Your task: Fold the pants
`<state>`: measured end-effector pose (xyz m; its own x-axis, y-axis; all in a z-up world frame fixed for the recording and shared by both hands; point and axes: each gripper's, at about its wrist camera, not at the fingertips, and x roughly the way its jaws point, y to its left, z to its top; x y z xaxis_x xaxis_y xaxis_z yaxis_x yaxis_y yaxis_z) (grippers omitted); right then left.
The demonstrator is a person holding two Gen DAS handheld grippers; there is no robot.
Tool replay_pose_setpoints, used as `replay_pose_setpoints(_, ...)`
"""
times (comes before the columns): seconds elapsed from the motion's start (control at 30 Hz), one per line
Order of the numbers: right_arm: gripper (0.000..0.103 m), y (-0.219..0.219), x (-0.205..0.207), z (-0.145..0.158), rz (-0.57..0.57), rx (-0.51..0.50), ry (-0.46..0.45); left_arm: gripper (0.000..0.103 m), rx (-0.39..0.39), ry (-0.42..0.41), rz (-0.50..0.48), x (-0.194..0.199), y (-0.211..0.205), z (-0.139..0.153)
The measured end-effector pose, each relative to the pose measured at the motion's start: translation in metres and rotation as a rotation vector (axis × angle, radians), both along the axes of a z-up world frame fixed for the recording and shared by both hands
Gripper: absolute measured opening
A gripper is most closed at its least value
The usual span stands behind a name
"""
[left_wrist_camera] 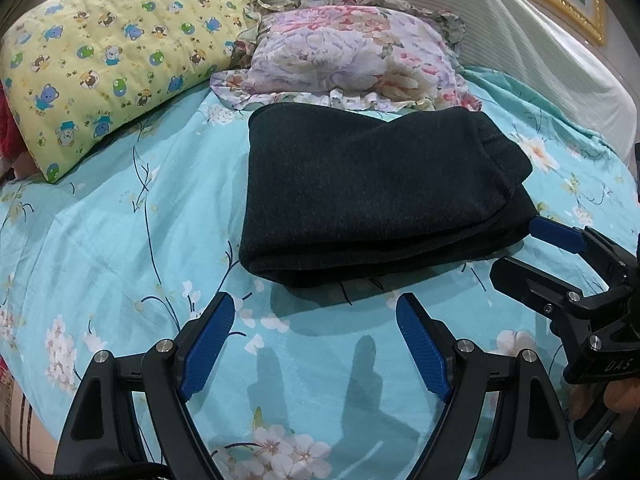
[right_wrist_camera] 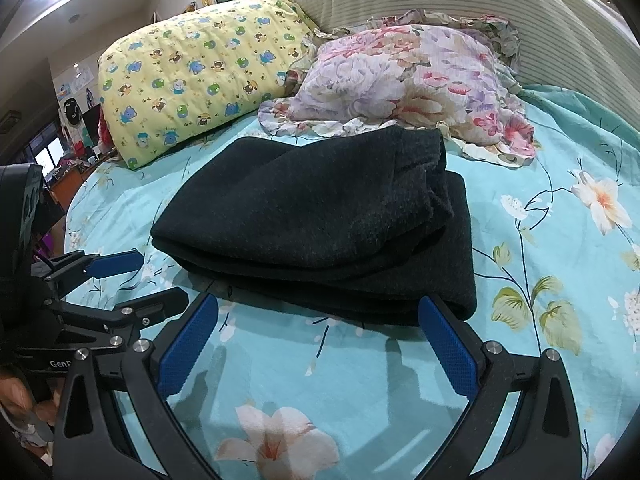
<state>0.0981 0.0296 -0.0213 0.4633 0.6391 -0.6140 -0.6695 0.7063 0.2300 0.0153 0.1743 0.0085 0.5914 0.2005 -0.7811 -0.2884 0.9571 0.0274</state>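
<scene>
The dark charcoal pants lie folded in a thick stack on the turquoise floral bedsheet; they also show in the right wrist view. My left gripper is open and empty, just short of the stack's near edge. My right gripper is open and empty, its fingertips at the stack's near edge. The right gripper shows at the right of the left wrist view, open beside the stack's right corner. The left gripper shows at the left of the right wrist view, open.
A yellow bear-print pillow and a floral ruffled pillow lie behind the pants. A striped headboard cushion stands at the back. The bed's left edge drops to a cluttered room.
</scene>
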Motion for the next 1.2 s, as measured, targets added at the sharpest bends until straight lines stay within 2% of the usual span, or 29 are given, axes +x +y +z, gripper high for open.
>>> replay_pose_setpoints(0.73, 0.100, -0.006, 0.001, 0.015, -0.011, 0.013, -0.028, 0.084, -0.005, -0.051, -0.001, 0.001, 0.002, 0.019)
replay_pose_setpoints(1.2, 0.100, -0.009, 0.007, 0.020, -0.029, 0.027, -0.029, 0.084, -0.024, -0.032, -0.009, 0.012, 0.005, 0.018)
